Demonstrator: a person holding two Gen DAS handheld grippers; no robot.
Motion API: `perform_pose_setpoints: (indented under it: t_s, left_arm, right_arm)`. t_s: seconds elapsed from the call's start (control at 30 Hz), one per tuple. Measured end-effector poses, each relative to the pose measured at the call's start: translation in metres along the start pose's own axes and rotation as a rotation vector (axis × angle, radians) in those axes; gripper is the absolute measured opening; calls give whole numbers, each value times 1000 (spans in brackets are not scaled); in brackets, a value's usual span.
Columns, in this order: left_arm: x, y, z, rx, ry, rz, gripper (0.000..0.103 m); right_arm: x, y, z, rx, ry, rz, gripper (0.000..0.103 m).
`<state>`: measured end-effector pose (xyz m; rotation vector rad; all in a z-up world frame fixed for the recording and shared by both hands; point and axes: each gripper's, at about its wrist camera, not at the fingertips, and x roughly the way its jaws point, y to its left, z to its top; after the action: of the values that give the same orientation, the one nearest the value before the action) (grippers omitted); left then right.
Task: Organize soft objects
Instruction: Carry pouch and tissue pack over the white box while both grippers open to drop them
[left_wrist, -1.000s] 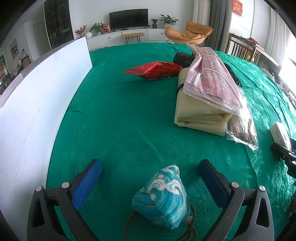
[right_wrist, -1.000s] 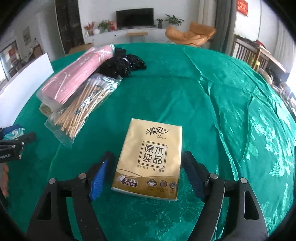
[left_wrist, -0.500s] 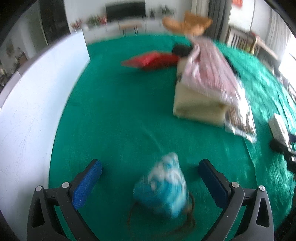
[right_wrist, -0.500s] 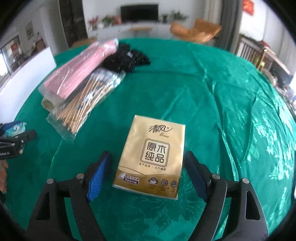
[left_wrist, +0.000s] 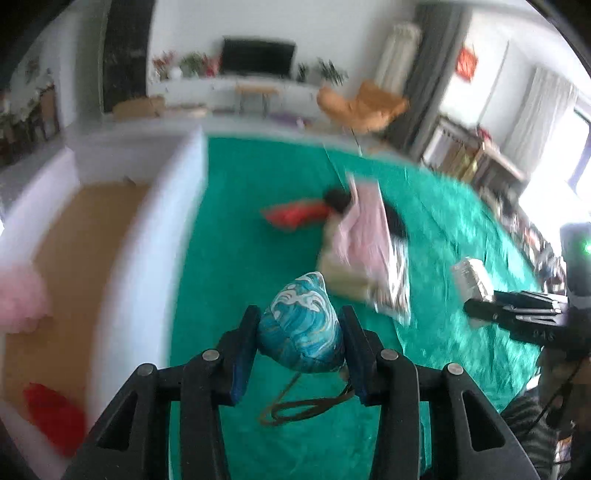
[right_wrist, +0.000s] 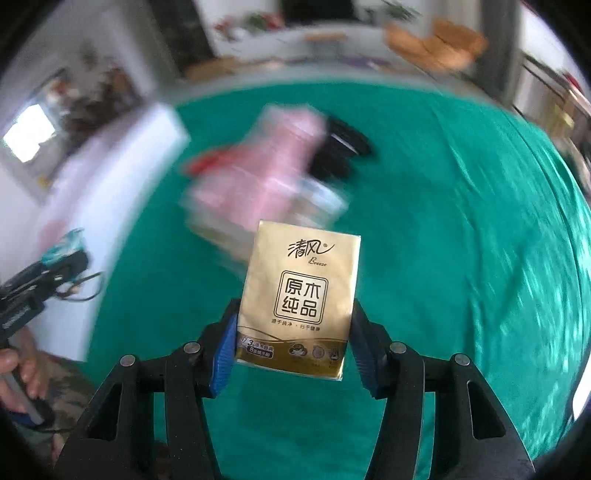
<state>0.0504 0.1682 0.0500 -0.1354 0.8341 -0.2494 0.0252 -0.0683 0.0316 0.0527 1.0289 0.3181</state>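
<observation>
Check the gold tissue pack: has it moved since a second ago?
Yes. The gold tissue pack is lifted off the green tablecloth, gripped by the right gripper.

Green tablecloth (left_wrist: 258, 236), orange chair (left_wrist: 364, 105) — television (left_wrist: 258, 59)

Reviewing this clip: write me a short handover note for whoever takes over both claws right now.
Left claw: jaws closing on the blue wave-patterned fabric pouch, held clear of the green tablecloth; its brown cord dangles below.
Right claw: jaws closing on the gold plastic tissue pack, also off the cloth.
White box with a brown floor, on the left: a fluffy pink item and a red item already lie inside.
On the cloth: the pink wrapped bundle on a cream folded cloth, a red packet, a black item.
Left: probably place both held items in the box, then sort the rest.
</observation>
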Motion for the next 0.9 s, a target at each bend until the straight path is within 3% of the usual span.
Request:
perform_pose_setpoints:
  t_s: [0.13, 0.27, 0.3, 0.33, 0.37, 0.4, 0.47, 0.57, 0.63, 0.7, 0.8, 0.9]
  left_arm:
    - [-50, 55, 17, -46, -73, 157, 43]
    - [-75, 124, 6, -104, -49, 414, 47]
    - [-76, 137, 3, -118, -35, 456, 54]
    - [-78, 152, -5, -137, -20, 499, 70]
    - [-81, 168, -13, -163, -8, 539, 80]
    - [-84, 179, -19, -183, -13, 563, 92]
    - [-91, 195, -30, -227, -34, 608, 94]
    - [-97, 202, -37, -265, -55, 618, 94]
    - [-99, 196, -37, -272, -74, 587, 94]
    - [-92, 177, -29, -260, -91, 526, 94]
    - [-82, 128, -19, -198, -114, 353, 95]
    - [-64, 70, -16, -94, -97, 180, 95]
  right_arm:
    - [-30, 91, 40, -128, -88, 185, 57]
    - [-32, 184, 67, -233, -109, 366, 58]
    - [-27, 206, 71, -250, -102, 403, 58]
    - [-21, 226, 74, -268, -100, 449, 62]
    - [-14, 242, 75, -283, -96, 483, 66]
    - [-8, 253, 75, -293, -83, 506, 70]
    - [9, 270, 72, -294, -32, 528, 71]
    - [14, 254, 68, -252, -53, 531, 71]
    - [13, 227, 60, -241, -107, 462, 72]
    - [15, 194, 46, -257, -168, 336, 72]
    - [35, 128, 15, -237, -206, 95, 72]
    - [58, 41, -26, -128, -175, -121, 72]
